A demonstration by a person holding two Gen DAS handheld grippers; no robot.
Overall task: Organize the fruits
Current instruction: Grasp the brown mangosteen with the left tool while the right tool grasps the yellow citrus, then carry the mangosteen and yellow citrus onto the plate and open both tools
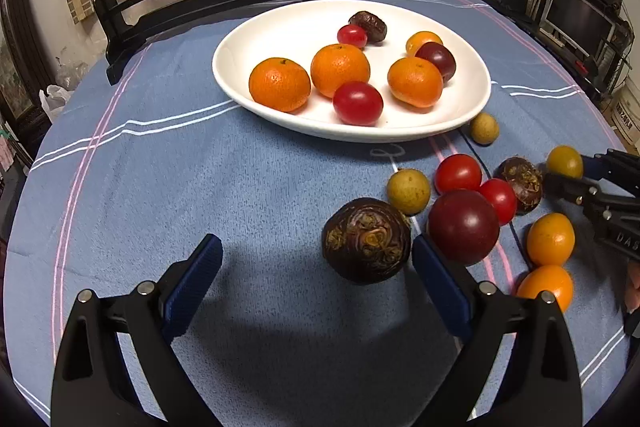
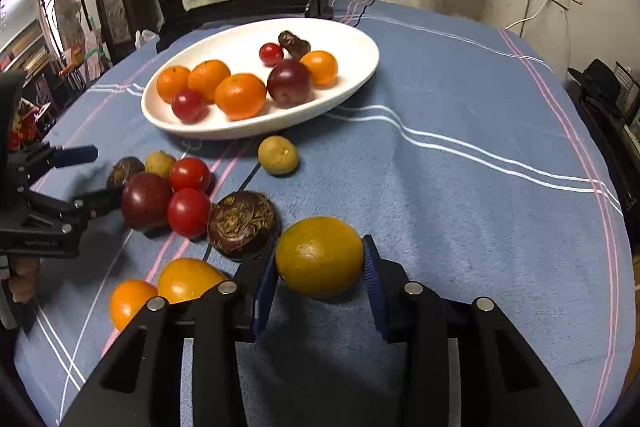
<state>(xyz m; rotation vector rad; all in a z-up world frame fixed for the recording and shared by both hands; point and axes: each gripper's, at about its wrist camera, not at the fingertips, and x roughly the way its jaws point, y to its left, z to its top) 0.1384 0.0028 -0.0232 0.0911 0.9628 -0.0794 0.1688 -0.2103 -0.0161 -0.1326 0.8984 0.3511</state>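
A blue tablecloth (image 1: 240, 187) with white and pink stripes covers the table. The white plate (image 1: 256, 39) holds orange mandarins (image 1: 280, 85) and red tomatoes (image 1: 358, 103). Both black grippers carry blue pads (image 1: 194, 283).

Dim warm indoor light, soft shadows, heavy fisheye distortion at edges.
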